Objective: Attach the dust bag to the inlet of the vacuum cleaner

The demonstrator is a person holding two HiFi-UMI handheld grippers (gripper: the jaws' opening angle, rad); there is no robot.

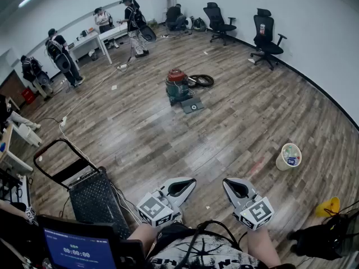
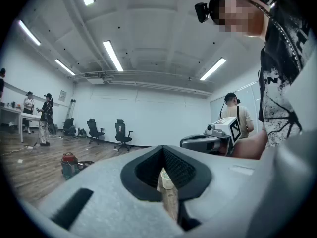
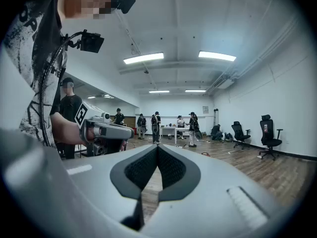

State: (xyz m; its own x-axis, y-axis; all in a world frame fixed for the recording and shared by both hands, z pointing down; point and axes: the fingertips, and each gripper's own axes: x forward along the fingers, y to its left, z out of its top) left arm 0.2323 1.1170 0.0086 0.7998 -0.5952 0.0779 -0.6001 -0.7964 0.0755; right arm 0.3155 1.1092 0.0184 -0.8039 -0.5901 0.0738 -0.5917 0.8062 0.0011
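Note:
The vacuum cleaner (image 1: 178, 86), with a red top on a dark green drum, stands on the wooden floor far ahead of me, its black hose (image 1: 201, 80) coiled beside it. A flat grey piece with a round hole (image 1: 192, 105), which looks like the dust bag, lies just in front of it. My left gripper (image 1: 187, 182) and right gripper (image 1: 231, 182) are held level near my waist, both shut and holding nothing. In the left gripper view the shut left gripper (image 2: 163, 155) looks across the room, with the vacuum cleaner (image 2: 69, 163) small at the left. The right gripper (image 3: 157, 150) shows the same shut V.
A white bucket (image 1: 289, 156) stands on the floor at the right. A black wire cart (image 1: 84, 178) and a laptop screen (image 1: 76, 250) are at my near left. Office chairs (image 1: 266, 38) line the far wall. Several people and white tables (image 1: 98, 35) are at the back left.

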